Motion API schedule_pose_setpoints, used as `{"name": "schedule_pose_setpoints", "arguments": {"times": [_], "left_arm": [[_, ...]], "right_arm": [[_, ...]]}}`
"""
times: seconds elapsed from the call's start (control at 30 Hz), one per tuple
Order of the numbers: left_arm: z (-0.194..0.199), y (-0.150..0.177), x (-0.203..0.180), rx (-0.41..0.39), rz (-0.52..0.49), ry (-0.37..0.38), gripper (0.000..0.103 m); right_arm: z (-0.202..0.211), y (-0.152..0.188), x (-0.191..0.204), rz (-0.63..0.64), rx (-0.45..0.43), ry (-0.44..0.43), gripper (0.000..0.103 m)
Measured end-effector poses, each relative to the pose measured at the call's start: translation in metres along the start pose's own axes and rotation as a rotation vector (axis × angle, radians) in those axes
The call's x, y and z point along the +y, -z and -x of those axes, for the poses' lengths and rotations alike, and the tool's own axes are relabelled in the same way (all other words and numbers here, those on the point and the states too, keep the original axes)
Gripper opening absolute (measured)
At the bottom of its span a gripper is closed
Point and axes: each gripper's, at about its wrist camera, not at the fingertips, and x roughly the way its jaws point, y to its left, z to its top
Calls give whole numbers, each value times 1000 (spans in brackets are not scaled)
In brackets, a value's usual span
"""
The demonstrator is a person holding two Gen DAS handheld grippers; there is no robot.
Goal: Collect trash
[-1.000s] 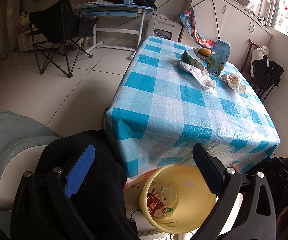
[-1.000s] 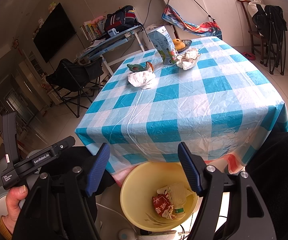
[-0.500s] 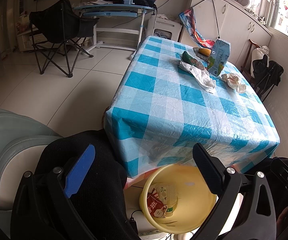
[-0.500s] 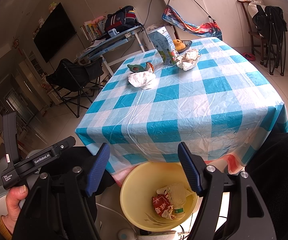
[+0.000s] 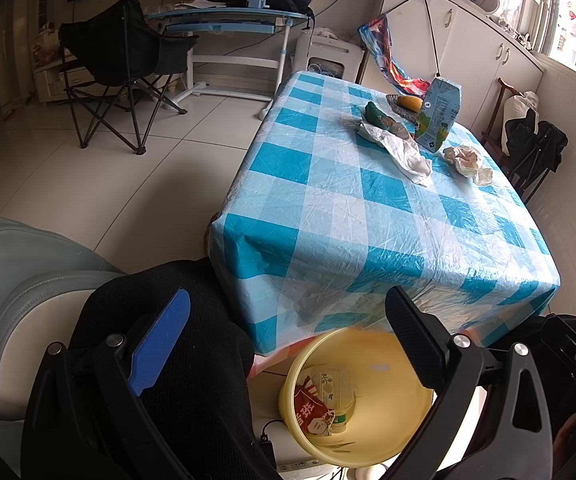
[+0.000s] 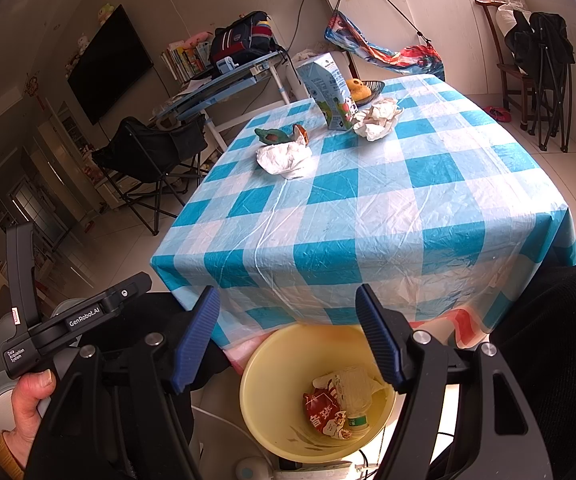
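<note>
Trash [image 6: 338, 404] in bin; both grippers [image 6: 288, 336] hover above, jaws apart.

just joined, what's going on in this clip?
A person holds a set of tongs in each hand, cleaning up trash. The left tongs and right tongs are both open and empty, above a yellow bin at the table's near edge. The bin already holds a red wrapper and a plastic bottle. On the checked tablecloth remain two crumpled tissues, a green wrapper and a milk carton.
</note>
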Motion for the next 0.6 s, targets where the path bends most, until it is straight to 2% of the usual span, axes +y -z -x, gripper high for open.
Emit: {"name": "schedule_pose_setpoints", "arguments": {"times": [0.6], "left_arm": [[-1, 0, 1, 1, 12, 1, 95]], "right_arm": [[-1, 0, -1, -5, 4, -5, 68]]}}
